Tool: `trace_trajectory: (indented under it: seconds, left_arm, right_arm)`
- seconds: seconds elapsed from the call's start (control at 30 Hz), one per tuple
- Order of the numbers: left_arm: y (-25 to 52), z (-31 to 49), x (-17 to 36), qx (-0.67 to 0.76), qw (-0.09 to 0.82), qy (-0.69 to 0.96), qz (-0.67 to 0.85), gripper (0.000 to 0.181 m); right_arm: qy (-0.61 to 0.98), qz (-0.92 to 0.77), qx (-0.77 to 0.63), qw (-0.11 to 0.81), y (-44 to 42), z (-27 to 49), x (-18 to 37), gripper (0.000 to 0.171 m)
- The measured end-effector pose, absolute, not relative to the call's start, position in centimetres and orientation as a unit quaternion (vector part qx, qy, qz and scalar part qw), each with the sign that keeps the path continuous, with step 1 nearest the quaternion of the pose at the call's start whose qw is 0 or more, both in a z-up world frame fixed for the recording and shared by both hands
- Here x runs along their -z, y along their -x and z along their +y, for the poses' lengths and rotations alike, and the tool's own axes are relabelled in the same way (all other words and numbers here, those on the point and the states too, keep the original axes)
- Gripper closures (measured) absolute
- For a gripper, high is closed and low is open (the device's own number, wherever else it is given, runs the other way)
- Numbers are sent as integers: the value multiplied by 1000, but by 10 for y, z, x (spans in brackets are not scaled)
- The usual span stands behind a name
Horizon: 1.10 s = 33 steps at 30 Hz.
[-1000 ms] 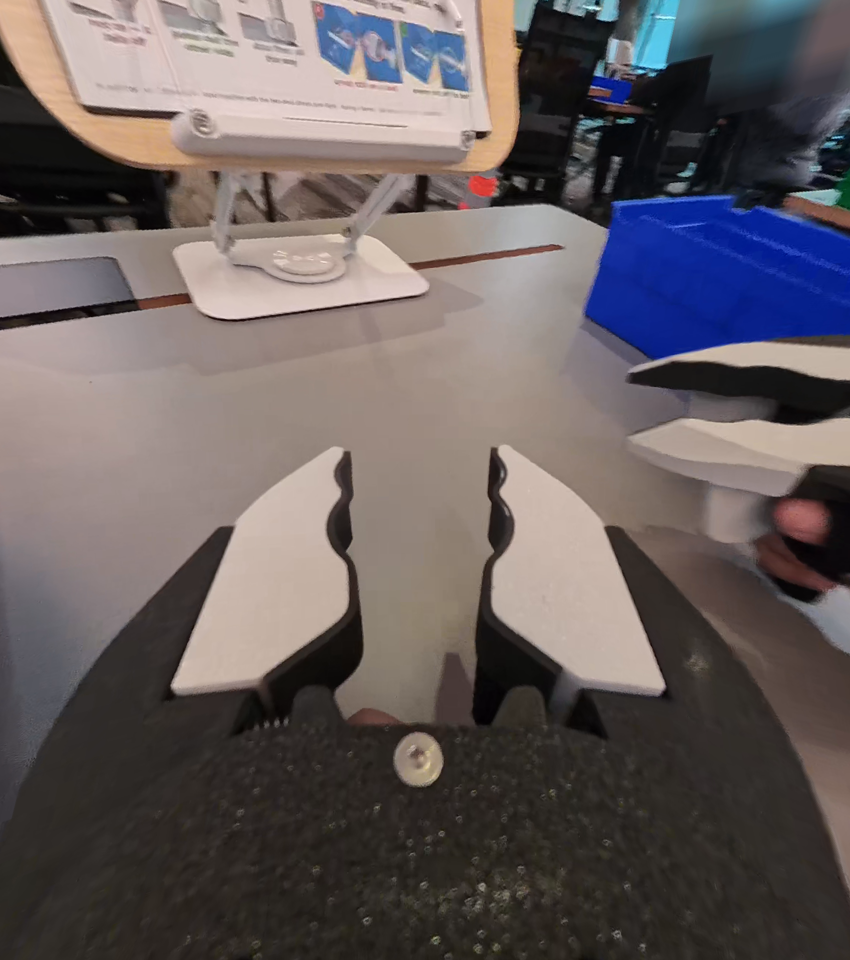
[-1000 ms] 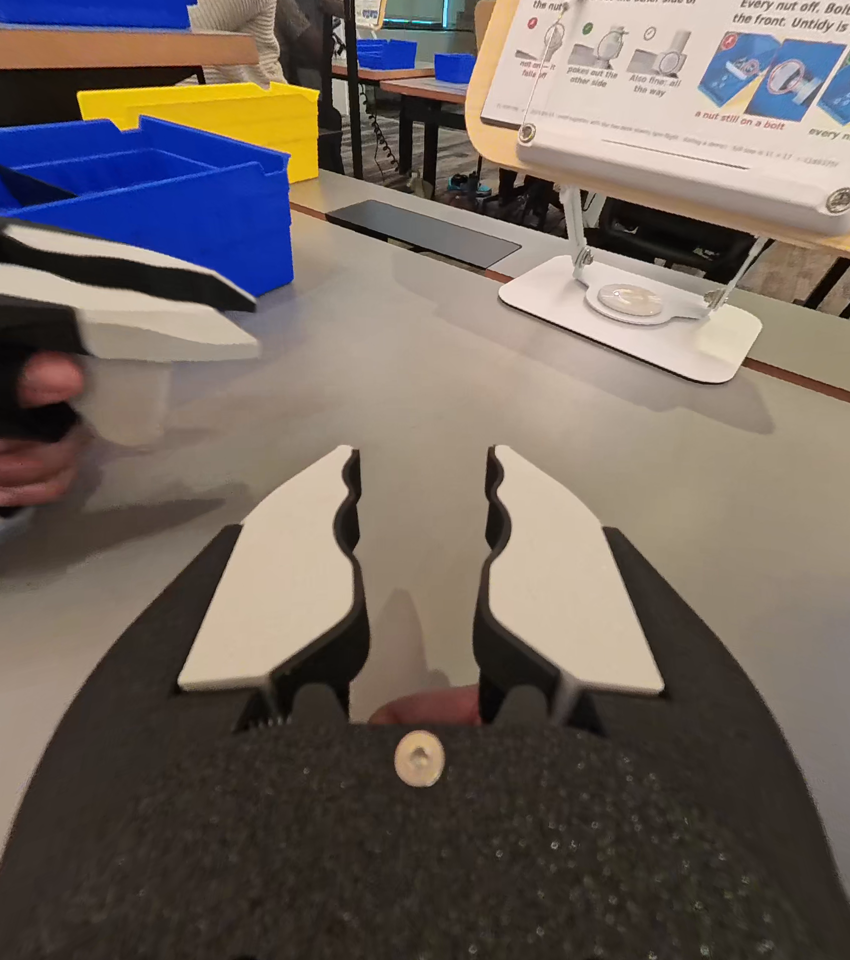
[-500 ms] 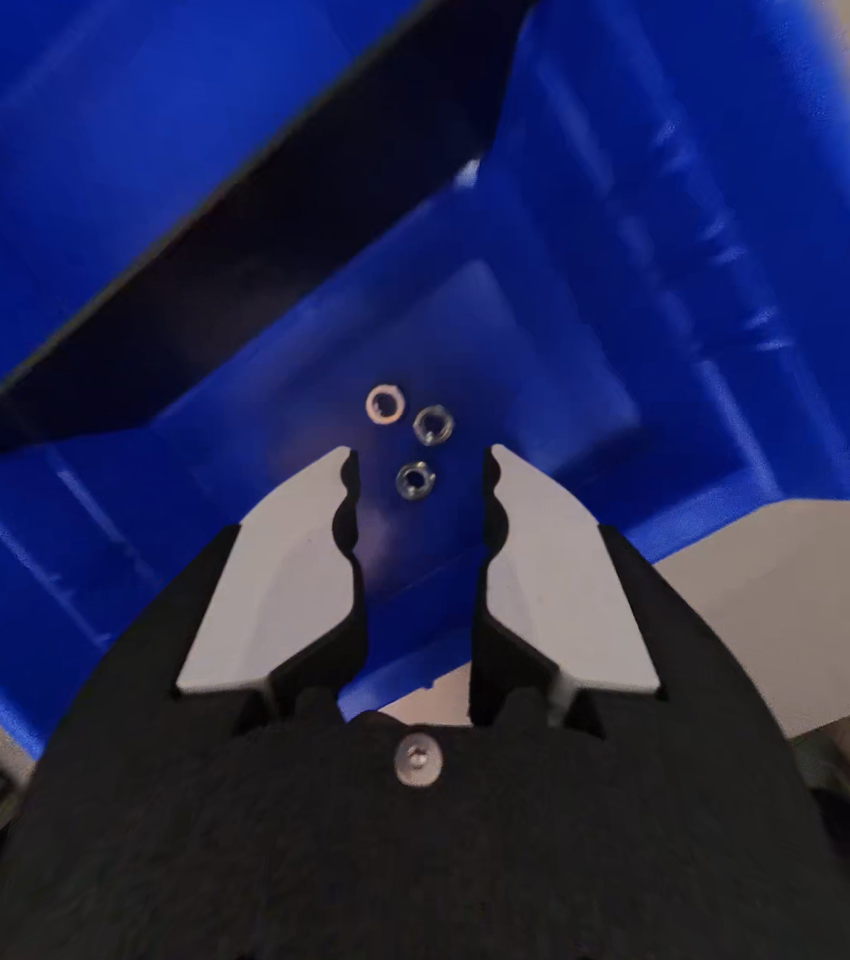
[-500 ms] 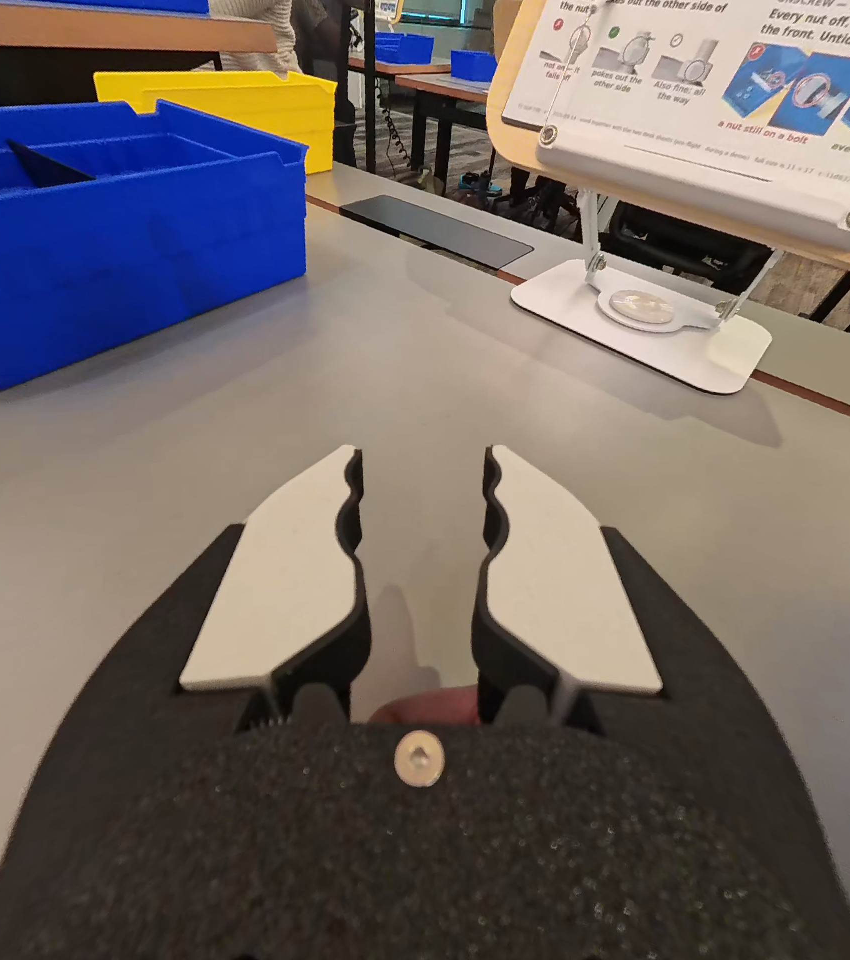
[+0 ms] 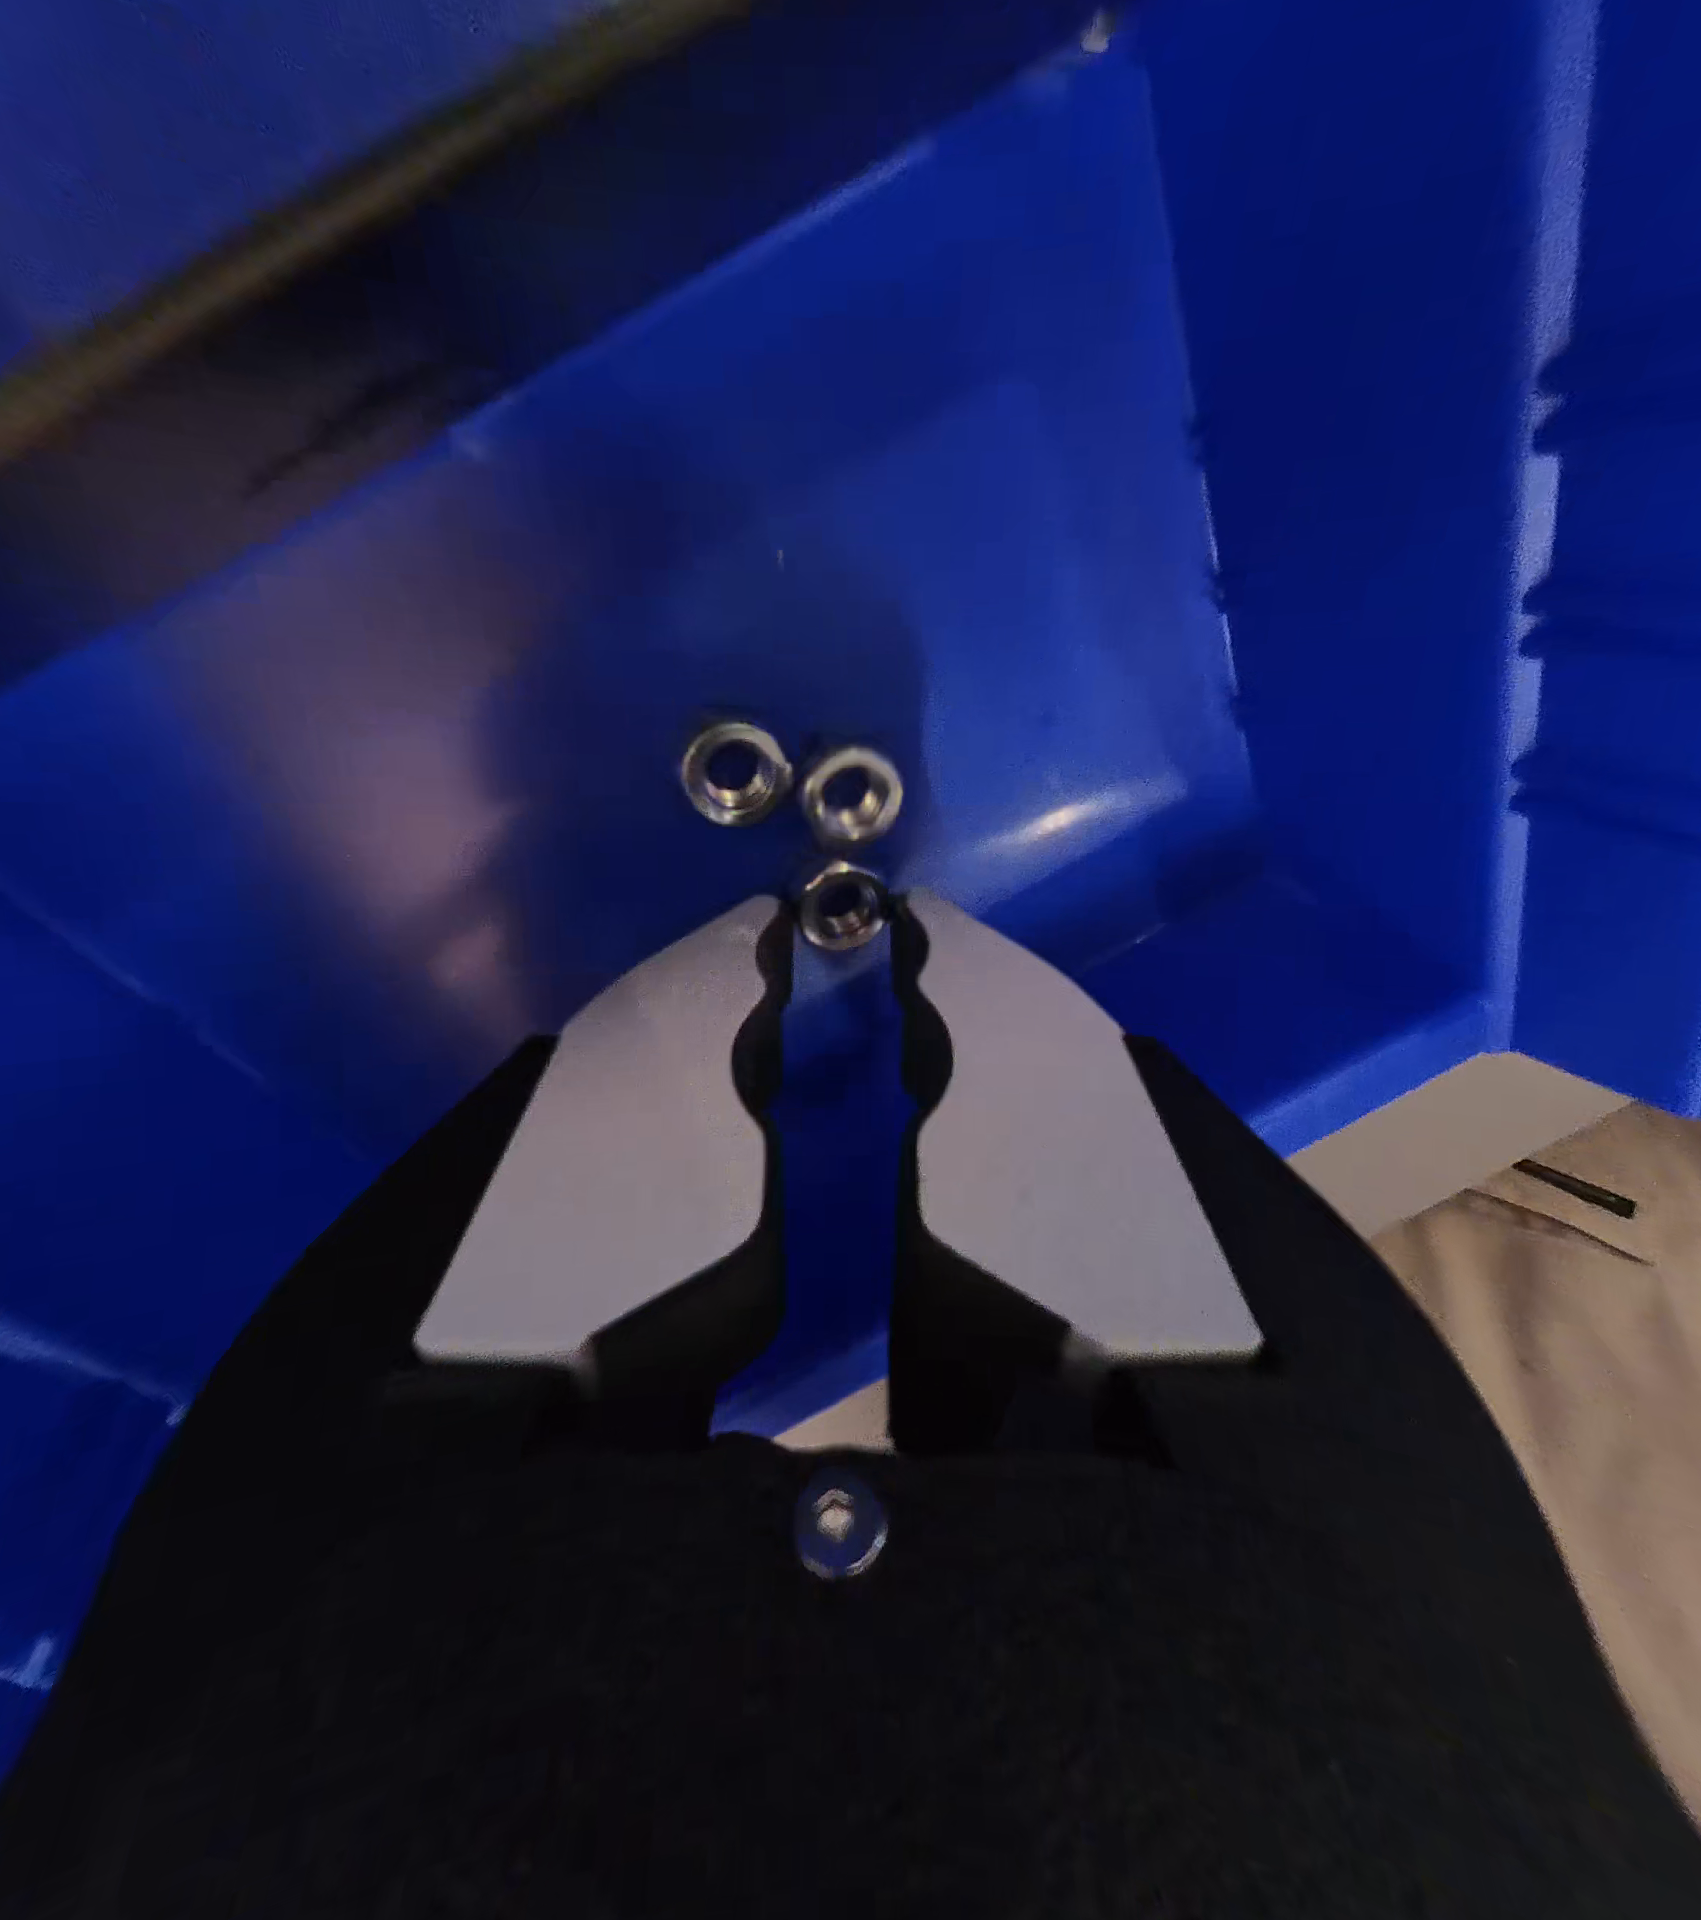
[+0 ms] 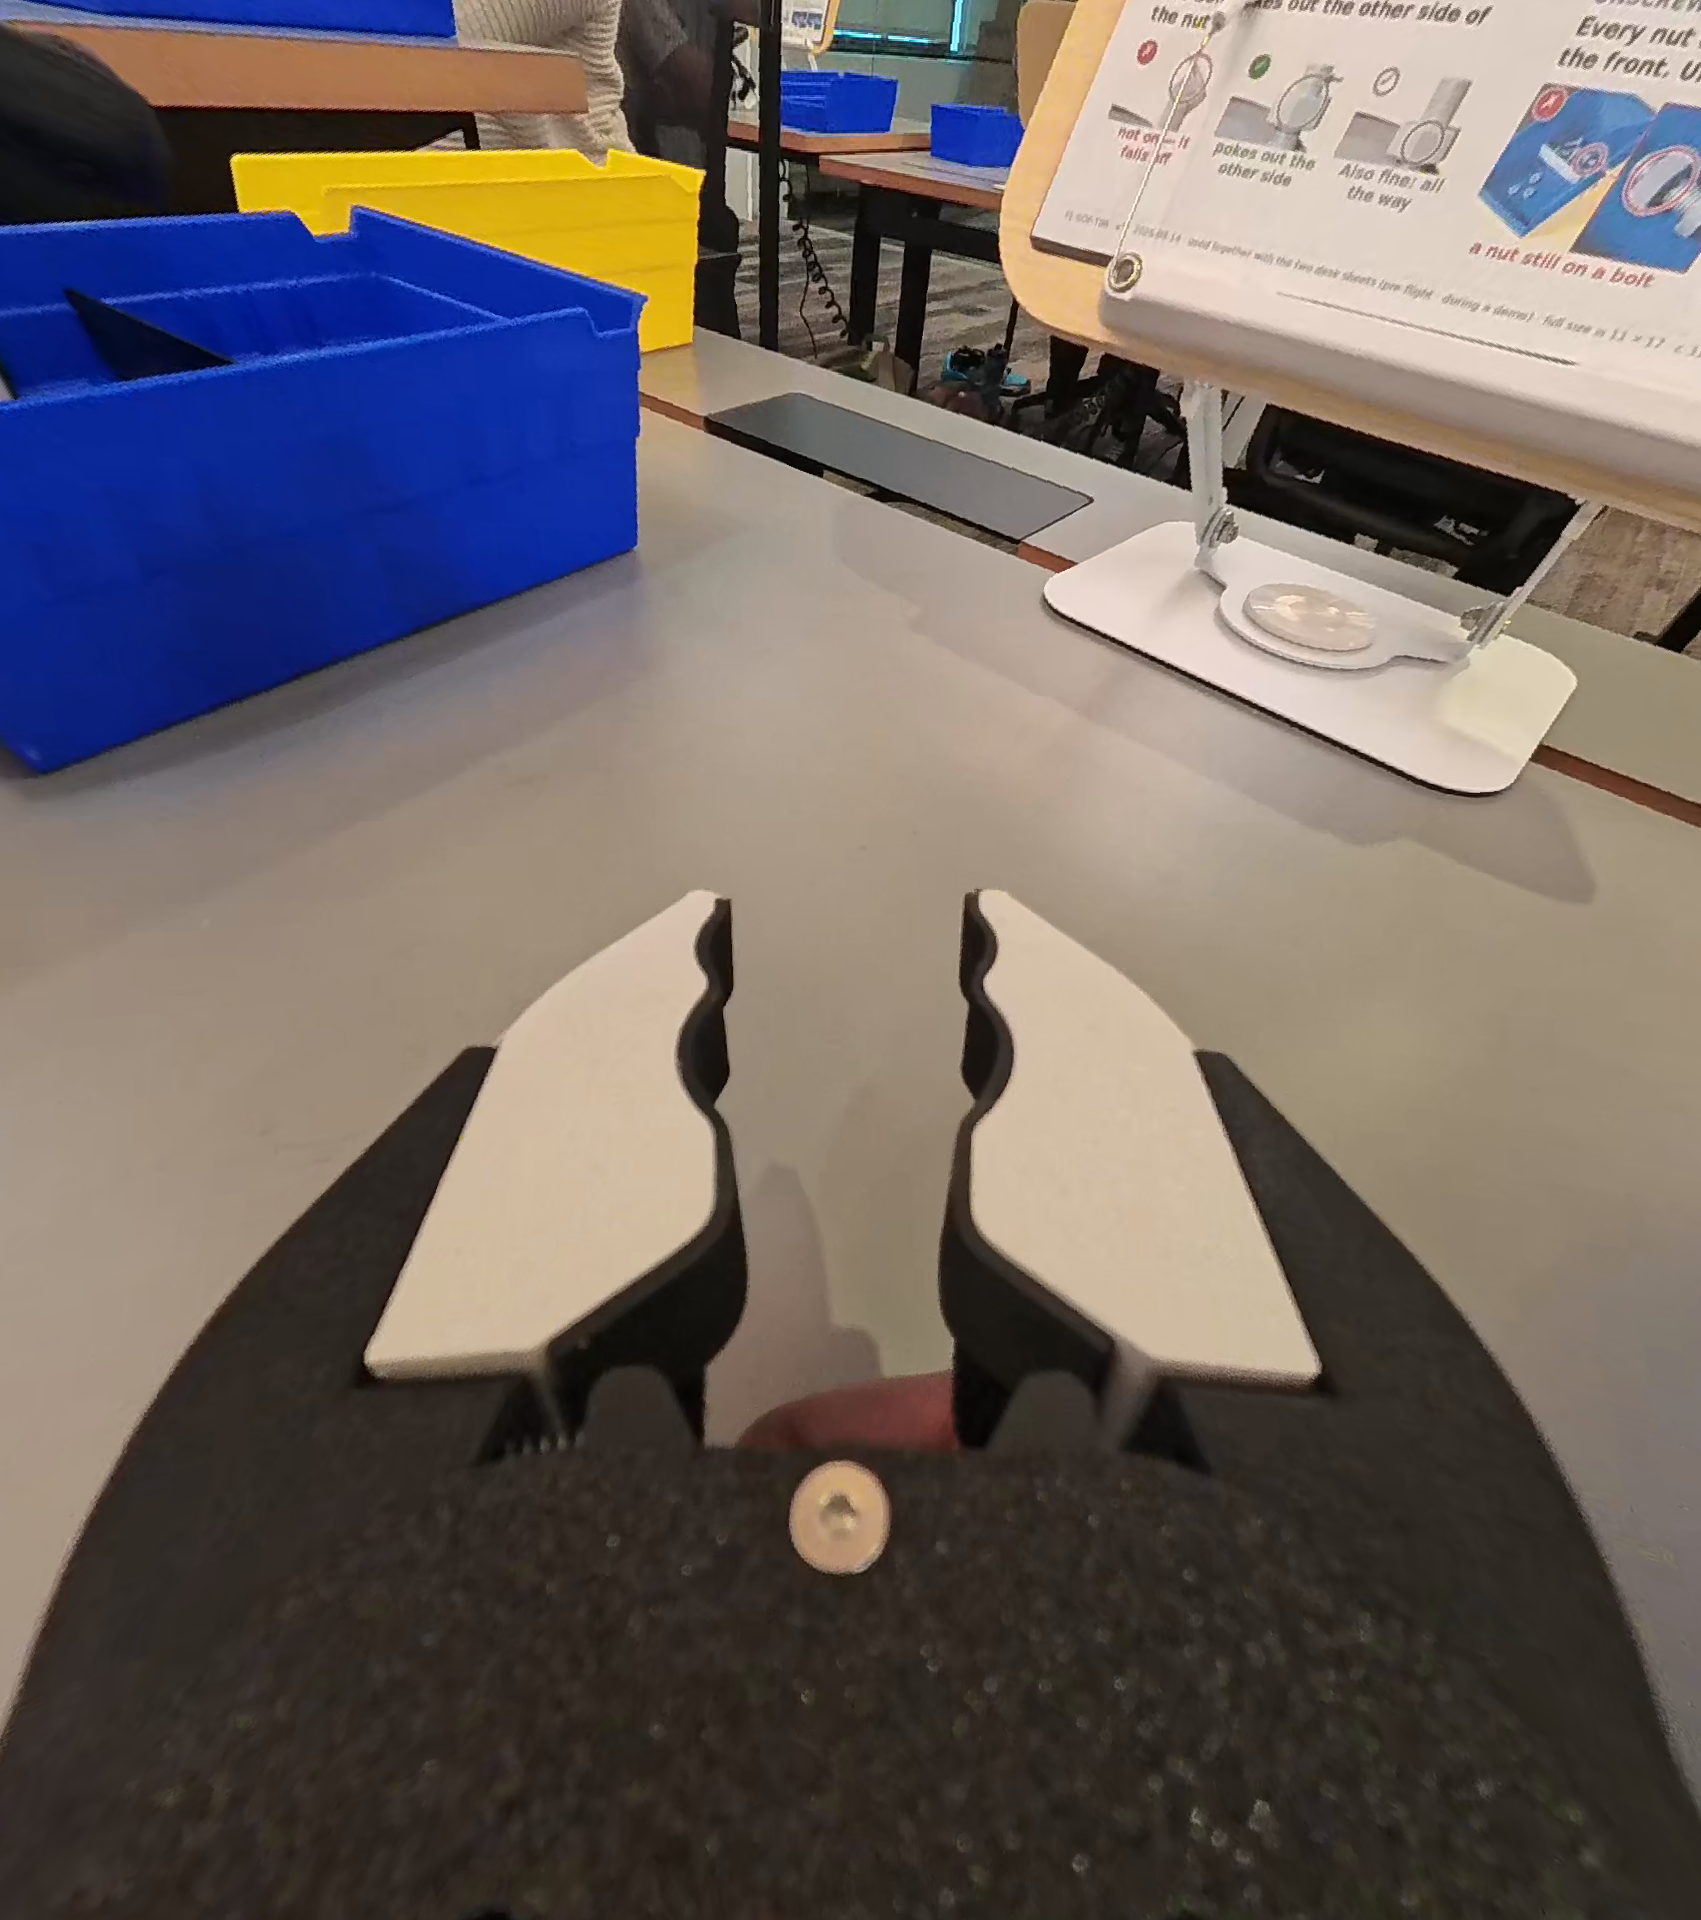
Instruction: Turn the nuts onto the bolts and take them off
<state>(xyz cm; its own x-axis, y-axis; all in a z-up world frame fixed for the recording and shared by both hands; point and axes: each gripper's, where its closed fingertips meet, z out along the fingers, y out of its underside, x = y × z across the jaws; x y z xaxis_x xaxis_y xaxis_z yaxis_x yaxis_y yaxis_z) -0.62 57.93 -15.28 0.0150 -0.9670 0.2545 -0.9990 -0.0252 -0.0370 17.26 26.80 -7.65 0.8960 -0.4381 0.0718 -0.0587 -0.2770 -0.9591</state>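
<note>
The grey worktop (image 6: 825, 727) carries a blue plastic bin (image 6: 306, 499) with a black divider (image 6: 139, 338) inside, and a white stand with an instruction sheet (image 6: 1345, 644) at the far right. The right gripper (image 6: 846, 914) hangs low over the bare worktop, its jaws released and holding nothing. The left gripper (image 5: 833, 914) reaches down into one compartment of the bin, jaws narrowed around the nearest small silver nut (image 5: 838, 906); if they already press it, I cannot tell. Two more silver nuts (image 5: 794, 784) lie just beyond it on the bin floor, close together.
</note>
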Motion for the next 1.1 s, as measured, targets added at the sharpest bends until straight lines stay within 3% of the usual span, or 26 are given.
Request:
trace_trajectory:
  seconds: [0.27, 0.4, 0.53, 0.67, 0.83, 0.93, 1.1]
  left_arm:
    - [7, 585, 152, -66, 18, -687, -724, 164]
    - [-9, 587, 114, -103, -118, -657, -737, 163]
    - [-19, 570, 48, -131, -341, -606, -707, 164]
    - [-18, 522, 22, -226, -451, -596, -625, 164]
    - [-37, 455, 22, -307, -462, -564, -612, 164]
    - [-69, 413, 20, -333, -424, -516, -665, 164]
    - [-160, 380, 41, -253, -332, -435, -798, 164]
  right_arm:
    - [781, 156, 160, 583, -172, 267, 75, 131]
    - [782, 155, 164, 581, -172, 267, 76, 131]
    - [783, 154, 165, 579, -172, 267, 76, 132]
    - [786, 148, 178, 573, -173, 268, 78, 132]
    - [786, 148, 182, 573, -174, 267, 78, 133]
    - [783, 155, 175, 576, -175, 266, 77, 133]
    - [779, 161, 165, 583, -174, 265, 75, 133]
